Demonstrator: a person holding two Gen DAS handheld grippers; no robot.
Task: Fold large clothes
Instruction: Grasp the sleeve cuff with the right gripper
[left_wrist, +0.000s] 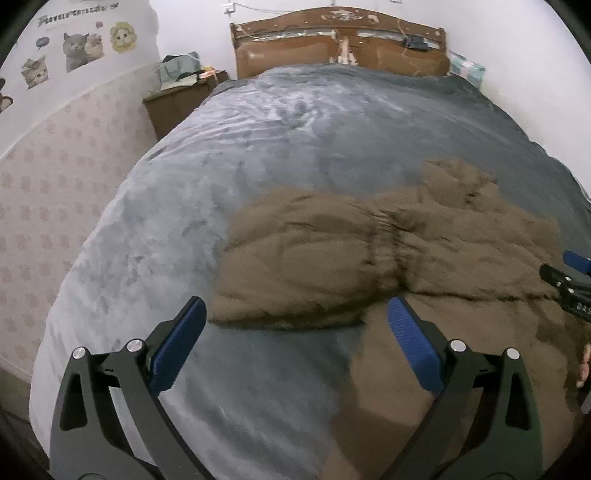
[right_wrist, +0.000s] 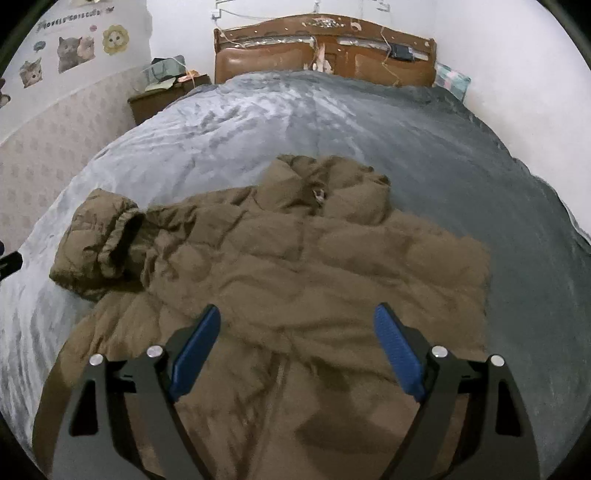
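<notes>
The puffy brown padded coat (right_wrist: 295, 258) lies on the grey bed blanket (right_wrist: 406, 147), its bottom cut off. The left gripper (left_wrist: 297, 314) and the right gripper (right_wrist: 297, 317) both have jaws spread wide, holding nothing.

- The left gripper (left_wrist: 297, 308) has black angular finger arms with triangular cut-outs.
- Ribbed blue pads (left_wrist: 413, 343) line its inner faces.
- Round silver screw heads mark the arm pivots.
- The right gripper (right_wrist: 297, 314) looks the same; white lettering on its black frame is partly readable in the left wrist view.
</notes>
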